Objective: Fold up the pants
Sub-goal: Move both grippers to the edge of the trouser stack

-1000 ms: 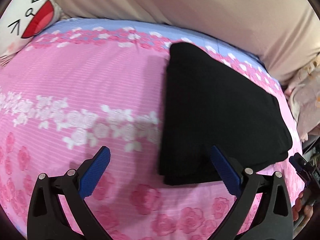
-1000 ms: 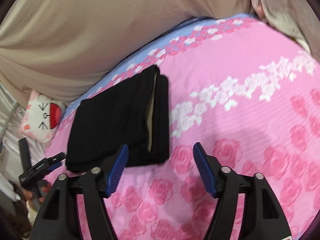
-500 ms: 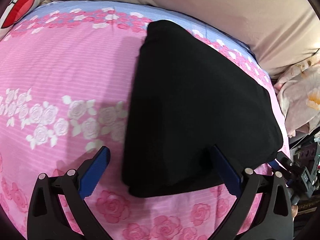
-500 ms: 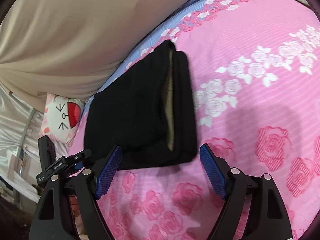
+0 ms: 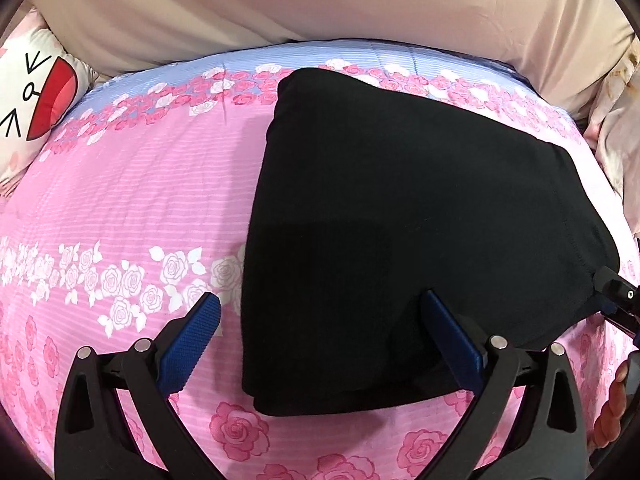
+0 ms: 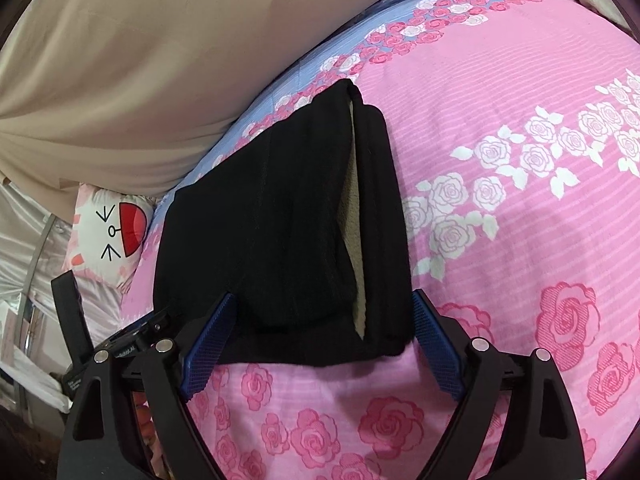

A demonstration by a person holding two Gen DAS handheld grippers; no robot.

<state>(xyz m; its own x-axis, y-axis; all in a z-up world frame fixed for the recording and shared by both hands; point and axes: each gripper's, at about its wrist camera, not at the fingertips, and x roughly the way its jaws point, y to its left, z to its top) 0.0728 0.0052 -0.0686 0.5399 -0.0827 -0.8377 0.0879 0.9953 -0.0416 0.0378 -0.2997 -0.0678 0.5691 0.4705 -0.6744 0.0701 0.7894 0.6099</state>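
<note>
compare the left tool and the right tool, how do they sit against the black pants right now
The left tool straddles a near corner of the black pants: one blue pad over the pink bedsheet, the other over the black fabric. The right tool brackets an end of the pants where pale lining shows, a pad at each side. The right tool's jaws are opening; the left tool's simply stand wide. Both are open, pinching nothing.
</note>
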